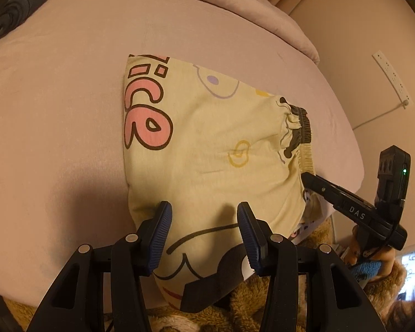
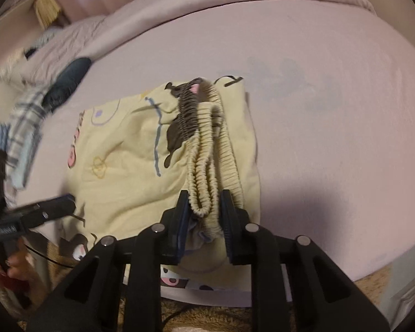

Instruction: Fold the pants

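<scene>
Pale yellow cartoon-print pants [image 1: 221, 144] lie folded on the pink bed, with the gathered waistband [image 1: 298, 127] at the right. My left gripper [image 1: 204, 215] stands open over the near edge of the pants, and fabric lies between and below its blue pads without being pinched. In the right wrist view my right gripper [image 2: 204, 207] is shut on the bunched elastic waistband [image 2: 207, 166] at the near end of the pants [image 2: 124, 160]. The right gripper [image 1: 310, 178] also shows from the side at the waistband corner. The left gripper [image 2: 58, 207] appears blurred at the pants' left edge.
The pink sheet of the bed [image 1: 55, 110] spreads all round, with a rolled duvet [image 2: 235, 2] along the back. Plaid clothes [image 2: 25, 127] and a dark item [image 2: 69, 80] lie at the left. A brown fluffy rug [image 1: 249, 312] lies below the bed edge. A power strip [image 1: 393, 80] hangs on the wall.
</scene>
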Available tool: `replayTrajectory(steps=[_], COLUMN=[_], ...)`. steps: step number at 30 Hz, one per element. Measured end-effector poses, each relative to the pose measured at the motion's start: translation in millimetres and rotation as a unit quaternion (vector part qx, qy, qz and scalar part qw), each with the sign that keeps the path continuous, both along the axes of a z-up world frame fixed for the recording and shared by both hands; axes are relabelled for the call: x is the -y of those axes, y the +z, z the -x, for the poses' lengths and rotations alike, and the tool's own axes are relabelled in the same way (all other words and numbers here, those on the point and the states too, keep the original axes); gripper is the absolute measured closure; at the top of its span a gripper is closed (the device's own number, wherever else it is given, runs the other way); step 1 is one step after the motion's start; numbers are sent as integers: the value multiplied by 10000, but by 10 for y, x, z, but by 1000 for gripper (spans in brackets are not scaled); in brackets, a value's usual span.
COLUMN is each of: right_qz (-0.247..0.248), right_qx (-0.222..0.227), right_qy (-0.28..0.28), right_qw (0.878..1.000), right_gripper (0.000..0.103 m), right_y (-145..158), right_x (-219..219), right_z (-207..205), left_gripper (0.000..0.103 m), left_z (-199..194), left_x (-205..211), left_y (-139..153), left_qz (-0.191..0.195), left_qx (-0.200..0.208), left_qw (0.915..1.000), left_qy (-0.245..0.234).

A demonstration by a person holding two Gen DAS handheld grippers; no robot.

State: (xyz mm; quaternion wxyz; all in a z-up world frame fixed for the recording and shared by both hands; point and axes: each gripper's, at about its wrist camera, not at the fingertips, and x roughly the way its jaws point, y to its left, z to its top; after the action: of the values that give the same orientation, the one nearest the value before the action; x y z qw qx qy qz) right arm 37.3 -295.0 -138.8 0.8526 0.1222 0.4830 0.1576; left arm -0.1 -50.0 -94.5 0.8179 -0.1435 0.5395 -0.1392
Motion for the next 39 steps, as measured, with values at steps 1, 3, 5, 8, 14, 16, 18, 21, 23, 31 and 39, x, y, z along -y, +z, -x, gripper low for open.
replayTrajectory(steps=[1,3,5,8,14,16,18,21,23,31,39], right_qz=[14,28,33,195,264,445,555,261,202,371,562], right_qx=[-2,-40,-26,200,165,195,158,324,482,-100,-54], right_qy=[9,4,-30,-36,231,251,213,129,142,93,205], right_qw=[10000,10000,10000,9996,9992,9985,9981,9991,9985,9992,9982], right_gripper=[83,82,79,59,55,68,87,89,89,88,79], right_y=[10,40,139,291,221,133,65,231,362,9,137], right_x=[2,-9,8,23,-126,-199,-209,-101,-46,-23,-127], right_z=[-12,-23,7,77,32,8,-28,15,68,52,40], left_gripper=[55,55,55,55,55,55,55,55,55,56,85], left_z=[-8,4,23,86,123,130,135,157,177,271,327], left_x=[3,-27,-58,-158,-253,-204,-151,-97,-107,-9,31], left_y=[5,35,75,155,13,-62,-115,-104,-88,-161,-148], left_qz=[15,60,109,50,-46,37,87,55,103,273,-48], left_qx=[-9,-44,-28,74,-200,-300,-379,-365,-384,-413,-379], left_qw=[10000,9999,9998,9993,9980,9981,9981,9984,9983,9980,9981], left_qy=[15,70,160,354,603,542,486,438,416,395,486])
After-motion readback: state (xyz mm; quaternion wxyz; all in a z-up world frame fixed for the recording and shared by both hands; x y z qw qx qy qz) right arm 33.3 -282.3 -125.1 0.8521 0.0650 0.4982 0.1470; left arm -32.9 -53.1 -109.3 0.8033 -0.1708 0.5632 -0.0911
